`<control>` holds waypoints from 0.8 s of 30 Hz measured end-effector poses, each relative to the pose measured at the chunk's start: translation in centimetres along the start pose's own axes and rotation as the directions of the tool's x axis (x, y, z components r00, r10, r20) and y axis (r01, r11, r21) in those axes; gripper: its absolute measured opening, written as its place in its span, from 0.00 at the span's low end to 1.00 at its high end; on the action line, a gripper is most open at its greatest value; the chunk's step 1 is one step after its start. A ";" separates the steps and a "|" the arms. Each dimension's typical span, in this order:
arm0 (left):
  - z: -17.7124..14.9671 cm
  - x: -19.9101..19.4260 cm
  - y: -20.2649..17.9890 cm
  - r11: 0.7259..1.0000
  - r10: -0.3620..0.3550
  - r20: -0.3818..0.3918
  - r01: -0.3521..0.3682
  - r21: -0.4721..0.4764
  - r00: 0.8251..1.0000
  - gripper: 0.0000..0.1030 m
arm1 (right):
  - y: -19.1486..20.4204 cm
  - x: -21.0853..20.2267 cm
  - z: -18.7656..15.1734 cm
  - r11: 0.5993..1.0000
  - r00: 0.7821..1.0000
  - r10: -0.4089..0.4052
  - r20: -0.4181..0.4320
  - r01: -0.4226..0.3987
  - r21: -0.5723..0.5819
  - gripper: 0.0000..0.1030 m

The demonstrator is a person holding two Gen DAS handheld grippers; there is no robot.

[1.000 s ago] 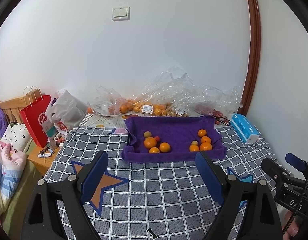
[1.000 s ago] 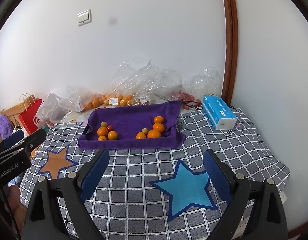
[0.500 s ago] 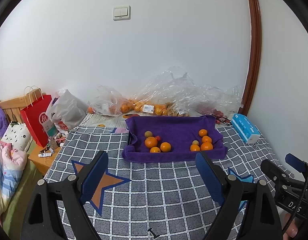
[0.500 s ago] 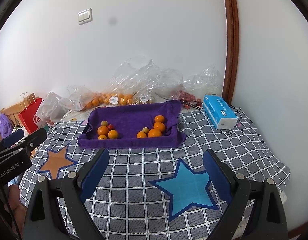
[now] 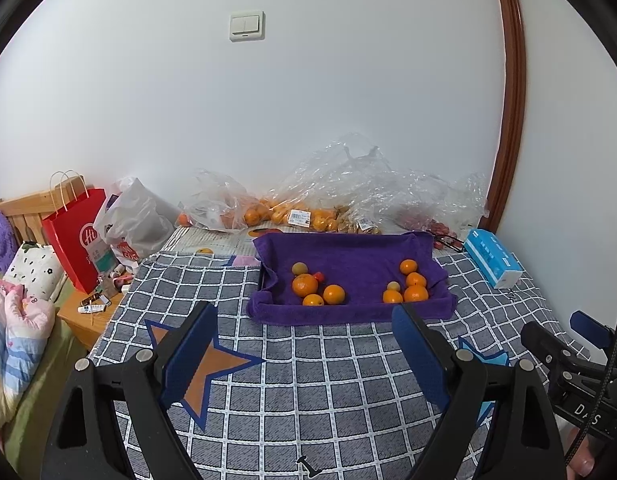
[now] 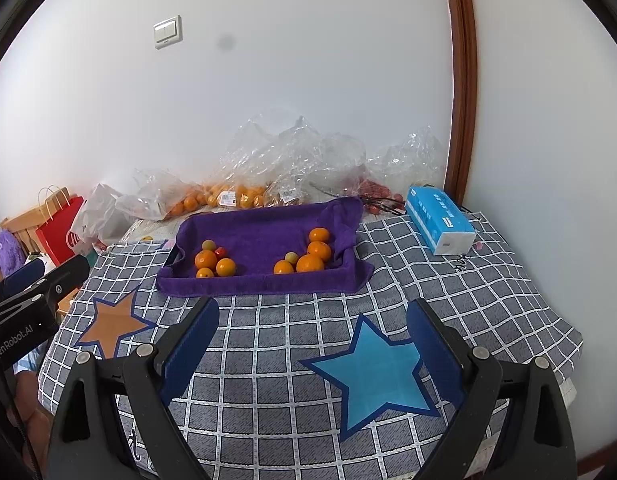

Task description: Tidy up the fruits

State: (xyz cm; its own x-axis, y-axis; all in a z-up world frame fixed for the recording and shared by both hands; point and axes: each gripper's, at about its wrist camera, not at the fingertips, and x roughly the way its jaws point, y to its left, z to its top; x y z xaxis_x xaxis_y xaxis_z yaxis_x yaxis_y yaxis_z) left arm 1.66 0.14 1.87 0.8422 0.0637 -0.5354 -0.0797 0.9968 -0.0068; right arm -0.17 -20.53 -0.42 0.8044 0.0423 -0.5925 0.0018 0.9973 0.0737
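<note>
Both jaws spread, empty; fruits (image 5: 304,285) ahead in the tray (image 5: 348,252) (touching clusters): a grasp may nudge neighbours rolling.

The support is a surface covered by a grey cloth with a white grid pattern (image 6: 448,280). An orange star with blue outline (image 6: 112,324) is printed on its left part and a light blue star with dark blue outline (image 6: 378,376) on its right part. A tray lined with a purple towel (image 6: 264,284) lies near the far middle. A blue and white tissue pack (image 6: 440,220) lies at the far right corner. Crumpled clear plastic bags (image 5: 368,188), some with oranges, lie along the wall.
</note>
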 end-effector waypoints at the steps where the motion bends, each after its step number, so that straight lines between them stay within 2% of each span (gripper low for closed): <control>1: 0.0 0.0 0.0 1.000 0.000 -0.001 0.000 0.000 1.000 0.86 | 0.0 0.0 0.0 1.000 1.000 0.000 0.001 0.000 0.001 0.91; 24: -0.2 0.1 0.2 1.000 0.002 -0.004 -0.002 -0.010 1.000 0.86 | 0.5 0.1 -0.1 1.000 1.000 0.002 -0.003 -0.002 -0.006 0.91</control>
State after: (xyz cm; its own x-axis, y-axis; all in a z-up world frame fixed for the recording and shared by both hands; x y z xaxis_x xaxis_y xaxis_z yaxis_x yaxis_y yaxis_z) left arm 1.65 0.30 1.64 0.8396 0.0657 -0.5392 -0.0872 0.9961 -0.0144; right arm -0.17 -20.04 -0.49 0.8027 0.0441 -0.5947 -0.0032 0.9976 0.0696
